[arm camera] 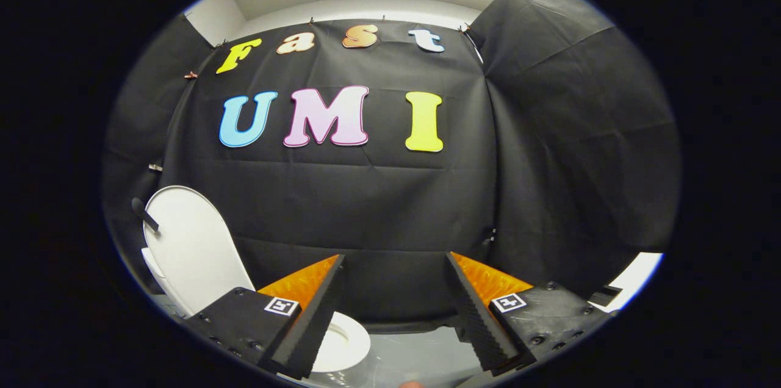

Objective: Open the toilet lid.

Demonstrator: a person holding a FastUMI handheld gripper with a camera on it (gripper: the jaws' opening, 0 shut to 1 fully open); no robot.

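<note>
The toilet (341,342) sits low ahead and to the left of the gripper (393,315), its white rim partly hidden behind the left finger, so what lies in the bowl cannot be told. The toilet lid (189,247) stands raised, tilted back to the left of the bowl, its broad white face turned toward the bowl, and a short dark handle (144,214) juts from its upper left edge. Behind both hangs the black cloth wall (366,205), which folds round to the right into a second panel. A strip of pale grey floor (415,357) shows between the fingers and just beyond them, bare up to the foot of the cloth. The fingers (311,321) are spread wide apart, with nothing between them and touching nothing; the lid is well off to their left.
</note>
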